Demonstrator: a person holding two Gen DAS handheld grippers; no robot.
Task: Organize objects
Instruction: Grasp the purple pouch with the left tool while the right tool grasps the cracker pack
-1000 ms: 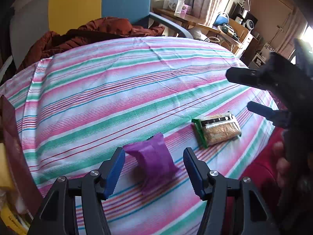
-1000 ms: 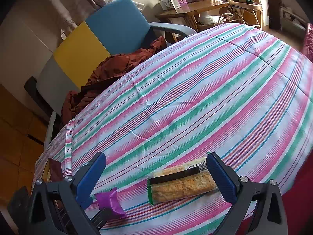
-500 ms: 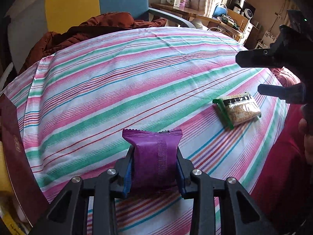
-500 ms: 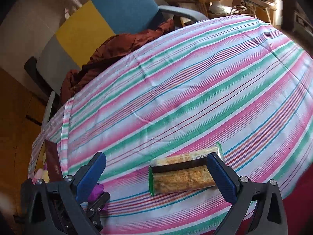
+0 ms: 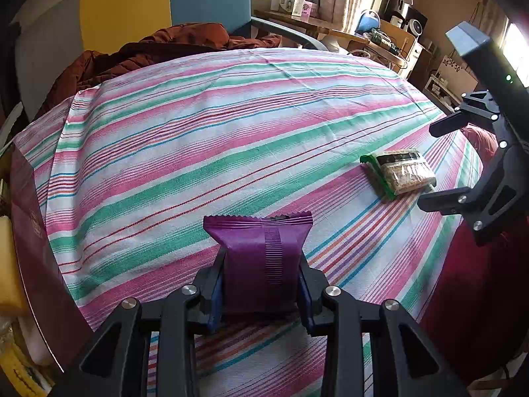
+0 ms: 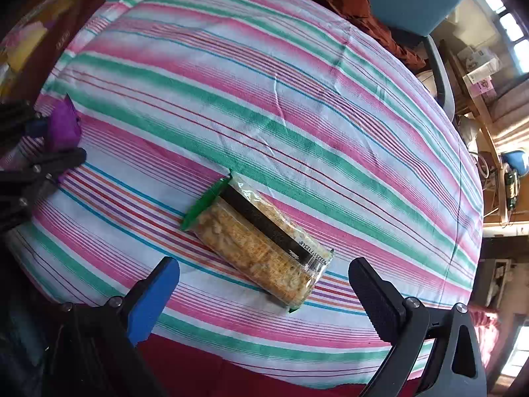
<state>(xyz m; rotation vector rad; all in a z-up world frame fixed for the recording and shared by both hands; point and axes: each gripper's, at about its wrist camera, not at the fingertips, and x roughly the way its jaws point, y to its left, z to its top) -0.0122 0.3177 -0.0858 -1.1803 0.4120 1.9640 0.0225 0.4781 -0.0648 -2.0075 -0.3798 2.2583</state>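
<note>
**A:** Your left gripper (image 5: pixel 261 281) is now pinching the purple packet (image 5: pixel 261 258) at lower centre of the left wrist view. A second ago its fingers stood spread on either side of the packet while it lay on the striped cloth (image 5: pixel 198 115); now the pads are pressed against both its sides and it stands upright between them, crimped top edge up.

**B:** So the pick is made. Is it off the cloth?

**A:** You cannot tell from here whether its bottom edge is clear of the cloth. By my reading, the grasp is done and the carry is what remains.

**B:** And the other item?

**A:** The cracker pack (image 6: pixel 261 241) lies flat at the centre of the right wrist view, slanting from upper left to lower right. Your right gripper (image 6: pixel 264 284) has swung round over it: the pack sat between the fingertips before, and now it lies just above them in frame, fingers spread wide and not touching it.

**B:** Where do they go?

**A:** Nothing marks a destination. A dark red box (image 5: pixel 36 238) sits at the left edge, well apart from both items.
</note>
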